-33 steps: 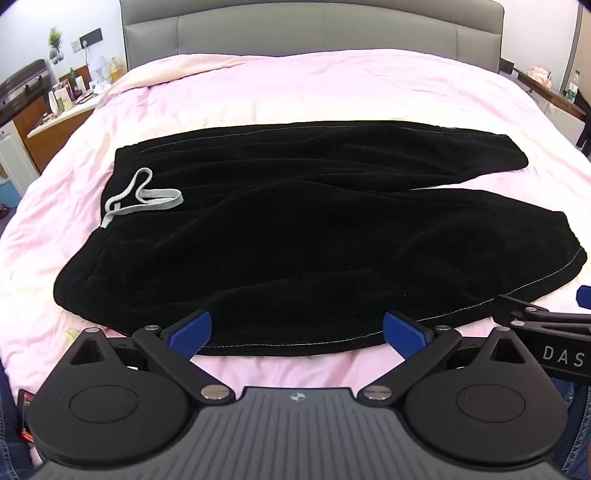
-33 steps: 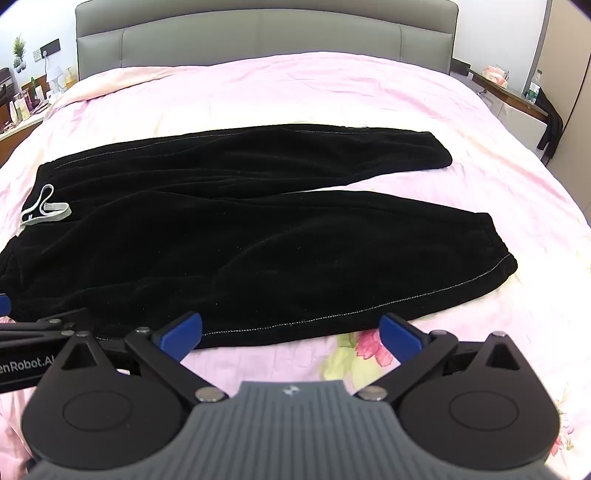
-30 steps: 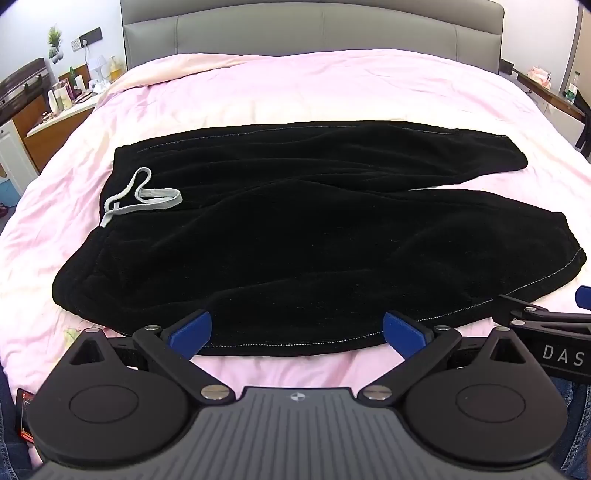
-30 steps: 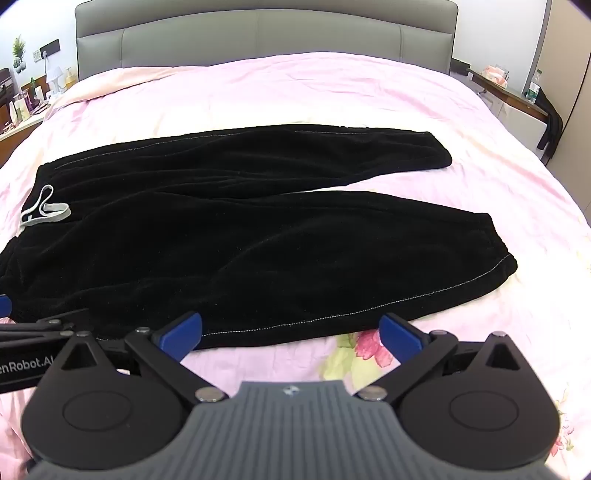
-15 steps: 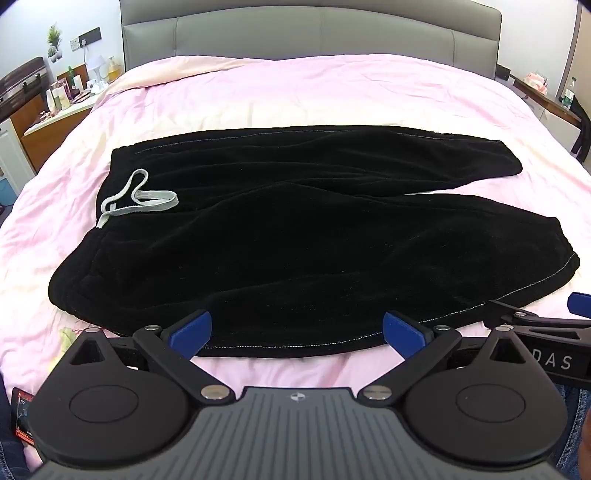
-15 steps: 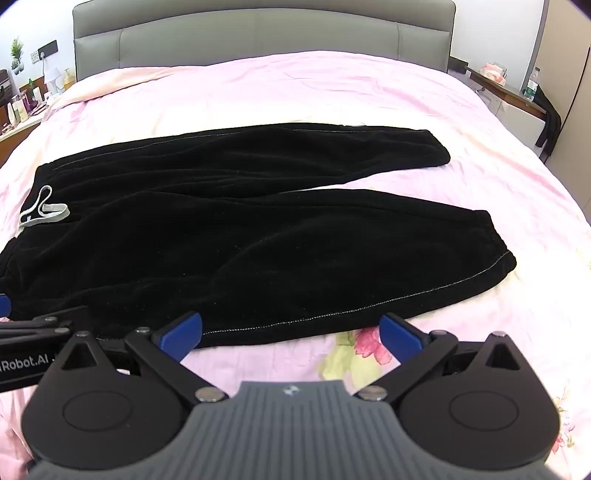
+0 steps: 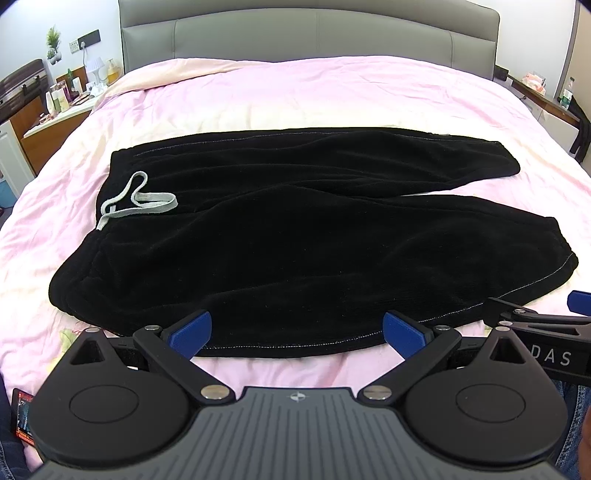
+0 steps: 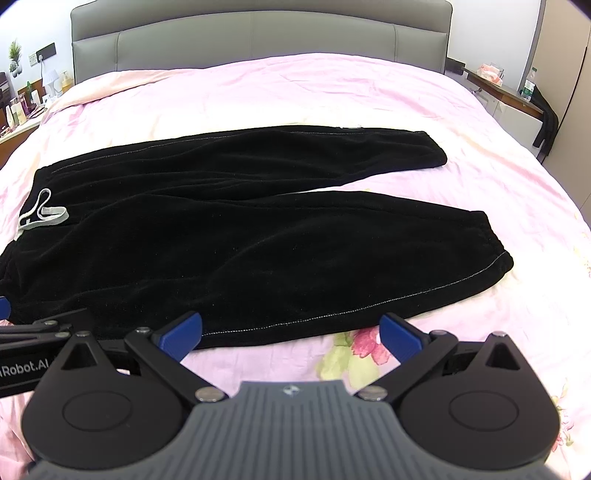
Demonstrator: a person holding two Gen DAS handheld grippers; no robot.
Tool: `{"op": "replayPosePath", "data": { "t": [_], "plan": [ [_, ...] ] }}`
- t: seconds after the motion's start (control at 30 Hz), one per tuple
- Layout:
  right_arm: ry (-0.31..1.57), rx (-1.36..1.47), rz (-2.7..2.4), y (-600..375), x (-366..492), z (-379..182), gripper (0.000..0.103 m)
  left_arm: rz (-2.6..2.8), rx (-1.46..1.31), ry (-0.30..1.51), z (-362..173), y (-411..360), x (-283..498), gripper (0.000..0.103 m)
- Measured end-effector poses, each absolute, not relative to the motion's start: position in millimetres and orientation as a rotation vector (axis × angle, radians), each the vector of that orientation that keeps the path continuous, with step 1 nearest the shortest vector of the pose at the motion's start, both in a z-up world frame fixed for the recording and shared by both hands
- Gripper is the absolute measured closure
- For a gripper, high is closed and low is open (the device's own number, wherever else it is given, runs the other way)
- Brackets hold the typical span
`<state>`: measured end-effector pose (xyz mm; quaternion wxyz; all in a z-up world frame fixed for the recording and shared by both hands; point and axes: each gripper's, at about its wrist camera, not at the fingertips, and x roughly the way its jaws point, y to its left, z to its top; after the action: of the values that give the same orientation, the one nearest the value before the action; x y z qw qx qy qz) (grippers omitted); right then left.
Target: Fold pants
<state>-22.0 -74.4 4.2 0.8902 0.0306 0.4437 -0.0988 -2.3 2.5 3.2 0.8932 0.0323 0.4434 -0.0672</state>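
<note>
Nothing much has moved: soft black fleece pants (image 7: 295,229) still lie flat across the pink bed (image 7: 295,92). Left claw (image 7: 297,328) and right claw (image 8: 291,328) hover wide open, level, above the near edge.

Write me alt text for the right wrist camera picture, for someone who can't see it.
Black pants lie spread flat on a pink bedspread, waistband and pale drawstring at left, both legs reaching right. The right hand-held gripper fills the bottom foreground, its blue-tipped jaws wide open just short of the pants' near edge. A grey headboard stands behind.
</note>
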Motion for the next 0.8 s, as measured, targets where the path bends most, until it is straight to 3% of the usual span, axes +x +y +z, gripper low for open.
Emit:
{"op": "replayPosePath", "data": {
  "t": [0.8],
  "plan": [
    [0.924,0.062,-0.209,-74.5,-22.0,6.4,0.005,-0.141,0.060,0.920,4.8,3.0,-1.4,0.000]
  ]
}}
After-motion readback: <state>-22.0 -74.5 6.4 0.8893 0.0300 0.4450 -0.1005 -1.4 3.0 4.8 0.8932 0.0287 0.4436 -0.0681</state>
